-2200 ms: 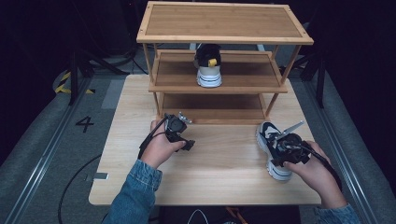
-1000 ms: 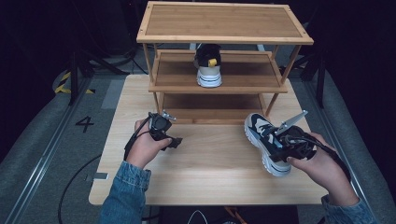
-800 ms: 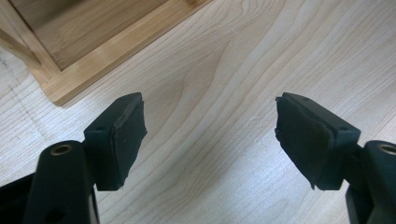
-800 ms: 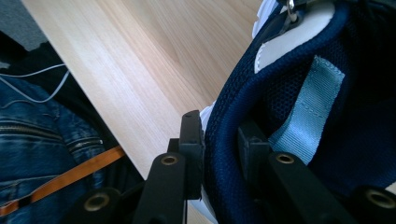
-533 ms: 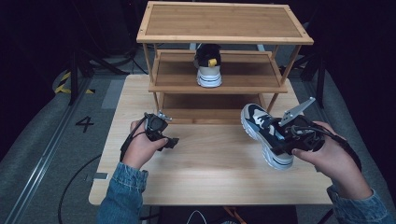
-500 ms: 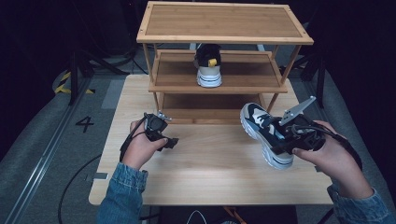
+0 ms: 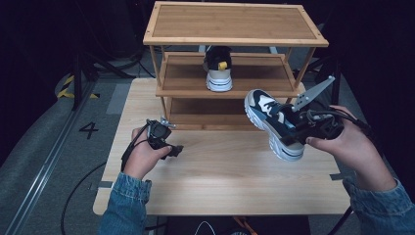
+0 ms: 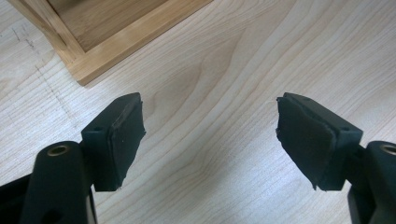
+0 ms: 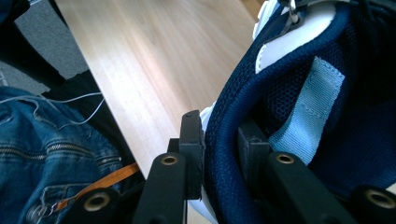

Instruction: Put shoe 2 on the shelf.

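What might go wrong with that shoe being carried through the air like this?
The right gripper pinches only the padded collar of the shoe, so it might slip and drop onto the table. Its toe points at the rack, close to the middle shelf, and may bump the edge.

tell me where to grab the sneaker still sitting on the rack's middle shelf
Grip the padded collar at the heel of the sneaker, coming from the table side. Its heel faces the open front of the rack, and that rim is thin enough for jaws, one inside, one outside, as the right gripper holds the other shoe.
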A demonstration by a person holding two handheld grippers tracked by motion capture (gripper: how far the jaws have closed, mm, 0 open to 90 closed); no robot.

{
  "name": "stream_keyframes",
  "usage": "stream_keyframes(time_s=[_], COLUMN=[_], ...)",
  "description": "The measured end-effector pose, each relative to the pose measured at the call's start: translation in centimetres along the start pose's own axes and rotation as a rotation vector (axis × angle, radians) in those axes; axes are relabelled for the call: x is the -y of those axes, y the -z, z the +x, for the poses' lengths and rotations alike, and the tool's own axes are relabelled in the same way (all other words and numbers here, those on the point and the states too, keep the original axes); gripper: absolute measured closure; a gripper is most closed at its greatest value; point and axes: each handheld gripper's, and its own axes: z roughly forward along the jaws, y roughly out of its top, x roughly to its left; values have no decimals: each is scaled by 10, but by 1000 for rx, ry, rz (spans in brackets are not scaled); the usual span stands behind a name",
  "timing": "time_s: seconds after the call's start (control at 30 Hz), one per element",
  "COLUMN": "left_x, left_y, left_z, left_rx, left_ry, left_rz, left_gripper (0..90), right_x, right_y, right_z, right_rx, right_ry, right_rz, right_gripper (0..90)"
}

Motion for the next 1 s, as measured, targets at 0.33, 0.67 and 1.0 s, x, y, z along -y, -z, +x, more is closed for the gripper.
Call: stream_keyframes(time_s=[0.33, 0.67, 1.0], left_x=[5, 9, 23], left_y=[4, 5, 11], left_z=[4, 6, 10], left_rx=[-8, -13, -28], left_ry=[4, 18, 52], left_rz=[-2, -6, 2], left_gripper=[236, 236, 238], right_x=[-31, -59, -89], right_y=[7, 4, -13], right_z=[-20, -43, -72], right_rx=[53, 104, 118], right_ry=[-13, -34, -78], right_rz=[8, 9, 12], right_gripper=[761, 760, 760])
